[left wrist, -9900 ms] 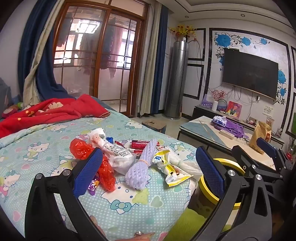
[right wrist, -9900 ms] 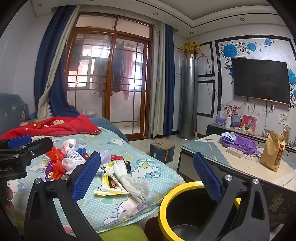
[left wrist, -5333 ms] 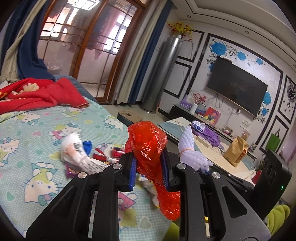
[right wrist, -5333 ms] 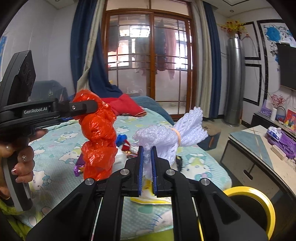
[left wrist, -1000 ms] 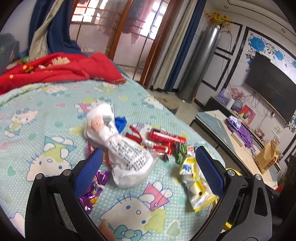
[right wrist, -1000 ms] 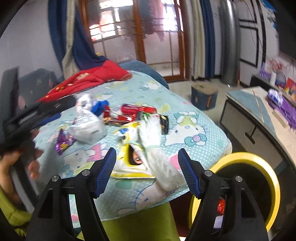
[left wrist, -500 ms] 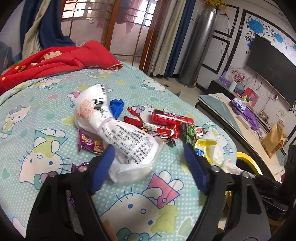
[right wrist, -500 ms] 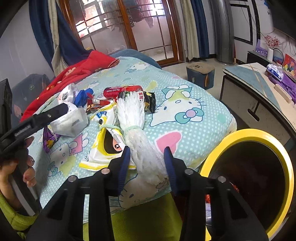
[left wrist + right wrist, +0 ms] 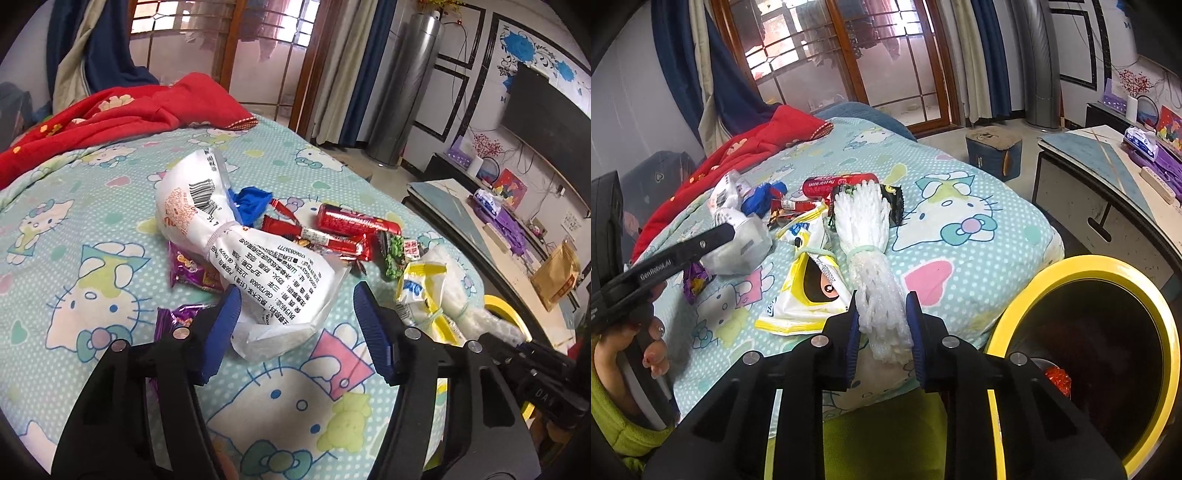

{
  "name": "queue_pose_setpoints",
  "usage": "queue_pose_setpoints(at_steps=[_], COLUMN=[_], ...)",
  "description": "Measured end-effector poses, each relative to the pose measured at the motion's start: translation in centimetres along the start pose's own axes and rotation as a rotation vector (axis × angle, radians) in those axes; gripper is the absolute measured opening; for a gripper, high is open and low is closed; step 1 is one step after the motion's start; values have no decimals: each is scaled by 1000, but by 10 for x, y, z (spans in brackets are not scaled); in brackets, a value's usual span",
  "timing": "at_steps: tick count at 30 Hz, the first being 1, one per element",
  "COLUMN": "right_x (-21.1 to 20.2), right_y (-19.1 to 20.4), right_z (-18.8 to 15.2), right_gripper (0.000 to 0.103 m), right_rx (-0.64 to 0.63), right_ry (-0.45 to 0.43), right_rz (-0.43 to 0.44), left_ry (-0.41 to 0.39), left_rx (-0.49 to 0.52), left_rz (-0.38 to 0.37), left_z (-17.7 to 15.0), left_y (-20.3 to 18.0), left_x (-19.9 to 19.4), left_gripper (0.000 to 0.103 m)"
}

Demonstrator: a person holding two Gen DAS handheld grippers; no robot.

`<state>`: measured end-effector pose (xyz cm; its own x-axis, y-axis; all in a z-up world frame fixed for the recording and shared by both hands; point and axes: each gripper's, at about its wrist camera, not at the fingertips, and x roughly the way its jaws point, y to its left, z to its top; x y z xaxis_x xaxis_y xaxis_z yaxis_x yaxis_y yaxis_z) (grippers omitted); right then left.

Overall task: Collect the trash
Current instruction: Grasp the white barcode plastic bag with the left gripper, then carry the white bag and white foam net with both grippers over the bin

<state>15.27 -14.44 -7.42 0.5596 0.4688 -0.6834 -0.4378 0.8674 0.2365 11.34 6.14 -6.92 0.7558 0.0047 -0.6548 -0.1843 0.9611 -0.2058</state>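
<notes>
Trash lies on the Hello Kitty bedspread [image 9: 92, 184]. My left gripper [image 9: 295, 325] is open, its blue pads on either side of the lower end of a white printed plastic bag [image 9: 273, 273]. My right gripper [image 9: 882, 328] has its pads closing around the near end of a white foam net sleeve [image 9: 871, 258], close to touching it. A yellow and white wrapper [image 9: 805, 291] lies left of the sleeve. Red wrappers [image 9: 351, 221], purple wrappers [image 9: 188, 273] and a blue scrap [image 9: 251, 199] lie around the bag. The yellow-rimmed bin [image 9: 1108, 354] stands right of the bed, red trash inside.
A red blanket [image 9: 110, 118] lies at the far side of the bed. A low table [image 9: 1108, 177] with purple items stands to the right. A small dark stool [image 9: 993, 151] stands on the floor beyond the bed. The bed edge drops off next to the bin.
Both grippers have narrowed and moved closer to the bed. The left one now flanks the white bag; the right one has closed in around the foam sleeve's end.
</notes>
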Motion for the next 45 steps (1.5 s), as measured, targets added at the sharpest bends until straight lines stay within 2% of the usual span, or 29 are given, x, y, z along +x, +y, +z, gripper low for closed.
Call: queue_pose_setpoints(at_steps=[7,9,12,17,27,32,45], right_x=[-9,-11,-15,-19,-30,-39,-72], right_y=[-2,-3,-2,1,10,14,0], right_z=[4,5,6,8,10,14,23], right_gripper=[22,21,20,19,19,19,19], right_rx=[7,8,5,-3,-31,-42,-11], right_ry=[-28,-33,-41,-53,-86,-115,-203], right_rz=[8,13,18,26,36,36,5], left_ry=[26,33,37,8,-134,-173,-190], left_rx=[12,19,22,36,25,44,154], left_rz=[26,36,33,3,-74,-122,-245], left_z=[-6,-6,-8,-7,12,18,9], left_y=[1,1,1,-2,-2,-13,-55], left_x=[3,4,3,-5,-44,-59,-77], left_gripper=[54,42,34,27,26,26,26])
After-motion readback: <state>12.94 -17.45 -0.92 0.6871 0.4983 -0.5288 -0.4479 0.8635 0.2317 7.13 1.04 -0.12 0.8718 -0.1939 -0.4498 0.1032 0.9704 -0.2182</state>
